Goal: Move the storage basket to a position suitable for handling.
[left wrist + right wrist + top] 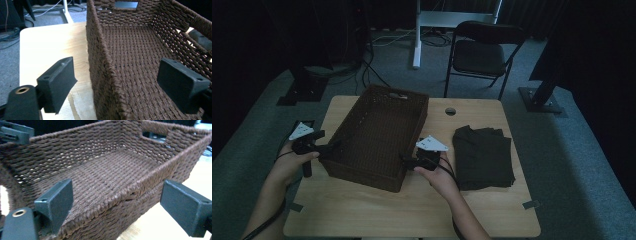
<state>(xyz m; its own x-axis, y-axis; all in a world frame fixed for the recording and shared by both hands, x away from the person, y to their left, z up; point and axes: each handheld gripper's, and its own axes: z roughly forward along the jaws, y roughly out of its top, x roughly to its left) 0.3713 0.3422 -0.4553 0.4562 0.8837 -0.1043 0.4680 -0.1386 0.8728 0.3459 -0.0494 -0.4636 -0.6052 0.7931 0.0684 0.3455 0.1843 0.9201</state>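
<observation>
Plainly: basket (377,135) | no legible writing | jaws straddle both long rims

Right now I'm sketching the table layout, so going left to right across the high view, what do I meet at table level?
left gripper → woven basket → right gripper → folded dark cloth
</observation>
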